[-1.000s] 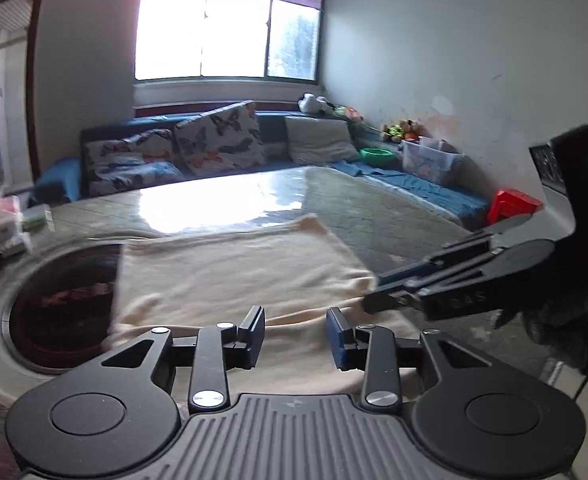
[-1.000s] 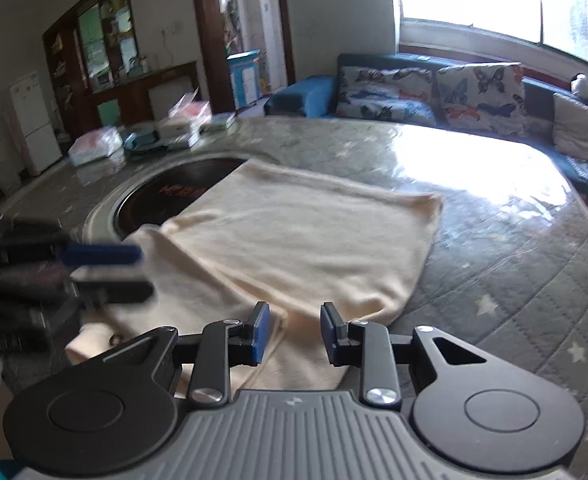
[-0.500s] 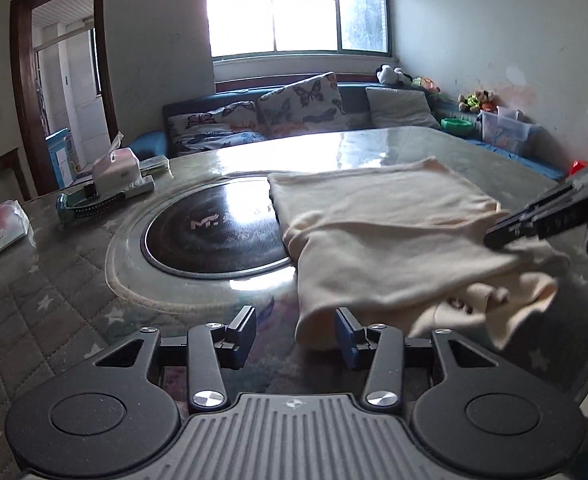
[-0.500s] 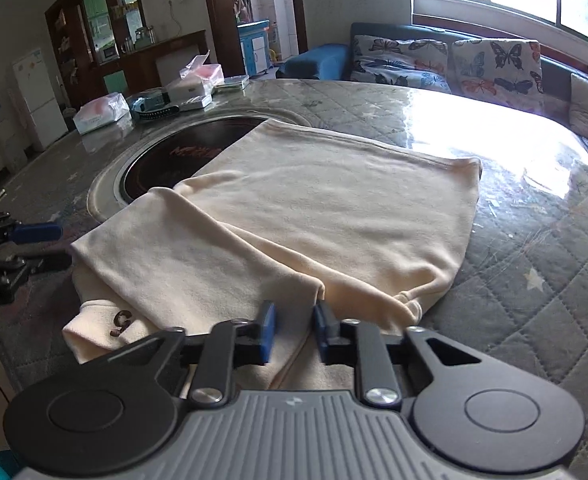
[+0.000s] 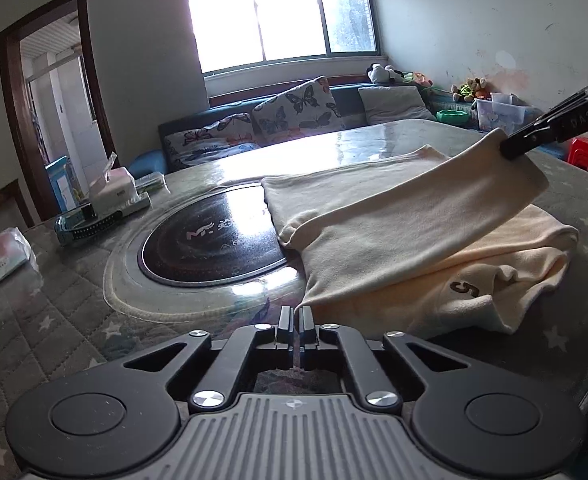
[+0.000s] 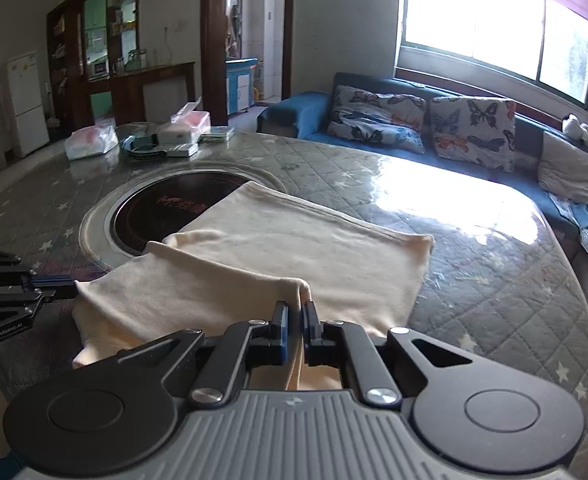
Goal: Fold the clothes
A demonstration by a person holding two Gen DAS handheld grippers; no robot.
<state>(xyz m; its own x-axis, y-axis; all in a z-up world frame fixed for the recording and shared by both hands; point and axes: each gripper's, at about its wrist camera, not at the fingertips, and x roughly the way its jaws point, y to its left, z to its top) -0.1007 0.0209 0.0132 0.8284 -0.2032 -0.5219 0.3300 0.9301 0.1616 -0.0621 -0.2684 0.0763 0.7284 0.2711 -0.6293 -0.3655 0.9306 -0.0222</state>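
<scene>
Looking at a lived-in home living room: blue sofa (image 6: 434, 136) carrying butterfly cushions (image 6: 470, 128) under a bright window (image 6: 494, 28), white fridge (image 6: 23, 100) standing by dark wooden shelving (image 6: 93, 40), soft toys (image 5: 382, 74) sitting along the wall.

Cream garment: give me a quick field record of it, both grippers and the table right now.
garment: cream garment, partly folded, near layer lifted off the table
left gripper: left gripper shut on a near corner
right gripper: right gripper shut on the other near corner
table: quilted table; garment's far edge overlaps the round black inset
</scene>
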